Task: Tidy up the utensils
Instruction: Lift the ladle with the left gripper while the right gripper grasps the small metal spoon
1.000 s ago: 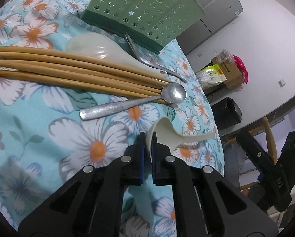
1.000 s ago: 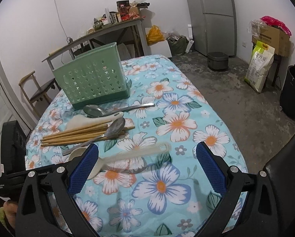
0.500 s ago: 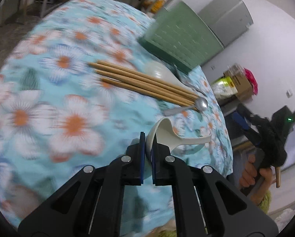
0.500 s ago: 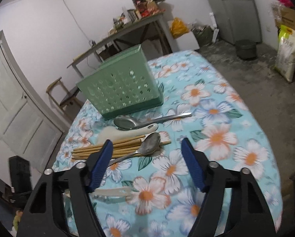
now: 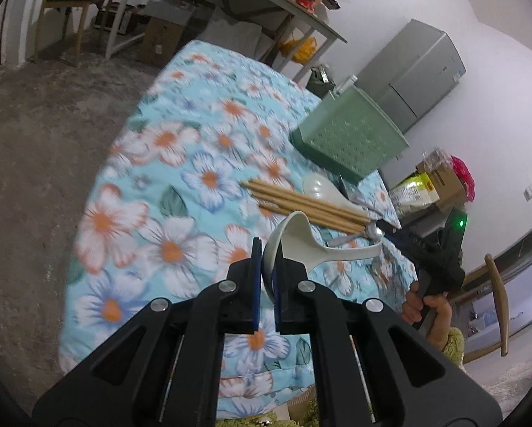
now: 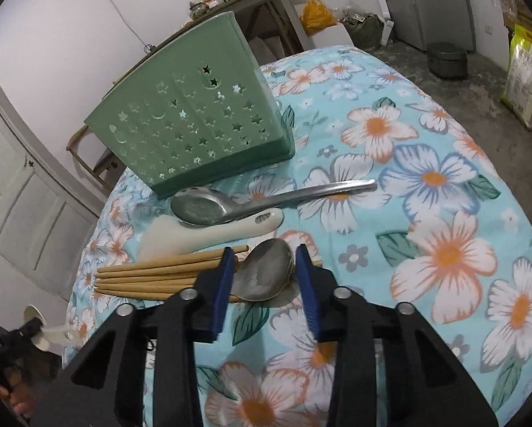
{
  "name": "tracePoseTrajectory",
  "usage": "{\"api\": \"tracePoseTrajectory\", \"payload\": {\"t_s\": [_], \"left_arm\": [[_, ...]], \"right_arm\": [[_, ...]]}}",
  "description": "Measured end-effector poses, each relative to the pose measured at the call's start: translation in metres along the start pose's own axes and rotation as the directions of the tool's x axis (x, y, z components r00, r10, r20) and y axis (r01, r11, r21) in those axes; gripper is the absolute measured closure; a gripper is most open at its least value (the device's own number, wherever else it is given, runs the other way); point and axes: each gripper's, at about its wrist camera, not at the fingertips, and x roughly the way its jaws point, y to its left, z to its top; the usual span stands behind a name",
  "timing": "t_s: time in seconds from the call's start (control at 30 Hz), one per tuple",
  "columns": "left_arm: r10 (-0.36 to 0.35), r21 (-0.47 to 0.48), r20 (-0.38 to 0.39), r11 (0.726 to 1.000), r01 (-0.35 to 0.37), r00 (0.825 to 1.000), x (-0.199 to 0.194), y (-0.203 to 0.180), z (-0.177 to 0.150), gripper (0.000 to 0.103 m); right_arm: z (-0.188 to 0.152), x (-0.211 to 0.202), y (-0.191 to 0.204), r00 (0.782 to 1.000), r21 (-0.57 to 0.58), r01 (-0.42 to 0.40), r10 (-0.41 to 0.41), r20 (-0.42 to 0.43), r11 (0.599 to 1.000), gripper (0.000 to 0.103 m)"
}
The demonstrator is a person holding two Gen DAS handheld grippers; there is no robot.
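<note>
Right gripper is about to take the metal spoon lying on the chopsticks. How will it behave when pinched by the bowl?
The metal spoon looks stiff, smooth and shiny, so its curved bowl may slip between the right gripper pads. It rests across round chopsticks, which may roll when disturbed. Its long handle may tilt it.

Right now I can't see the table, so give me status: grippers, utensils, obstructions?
Left gripper shut on white spoon, lifted. Right gripper closing around metal spoon atop chopsticks. Green holder unobstructed.
</note>
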Motion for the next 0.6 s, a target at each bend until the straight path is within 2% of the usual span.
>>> {"api": "tracePoseTrajectory", "payload": {"t_s": [0.07, 0.13, 0.2, 0.37, 0.6], "left_arm": [[0.008, -0.001, 0.012, 1.000, -0.008, 1.000, -0.005, 0.000, 0.006, 0.099], [0.015, -0.006, 0.026, 1.000, -0.015, 1.000, -0.010, 0.001, 0.013, 0.099], [0.016, -0.007, 0.040, 1.000, -0.016, 0.999, -0.013, 0.001, 0.020, 0.099], [0.017, 0.007, 0.078, 1.000, -0.018, 0.997, -0.019, -0.007, 0.034, 0.099], [0.001, 0.020, 0.107, 1.000, -0.003, 0.994, -0.013, -0.022, 0.057, 0.099]], "right_arm": [[-0.001, -0.001, 0.003, 1.000, -0.013, 0.016, -0.016, 0.006, 1.000, 0.077], [-0.001, -0.002, 0.004, 0.999, -0.018, 0.034, -0.034, 0.005, 0.999, 0.089], [0.000, -0.003, 0.004, 0.999, -0.024, 0.048, -0.048, 0.007, 0.999, 0.095], [0.000, -0.014, 0.005, 0.998, -0.036, 0.050, -0.049, 0.034, 0.998, 0.098], [0.007, -0.044, 0.018, 0.996, -0.066, 0.000, 0.006, 0.093, 0.998, 0.100]]}}
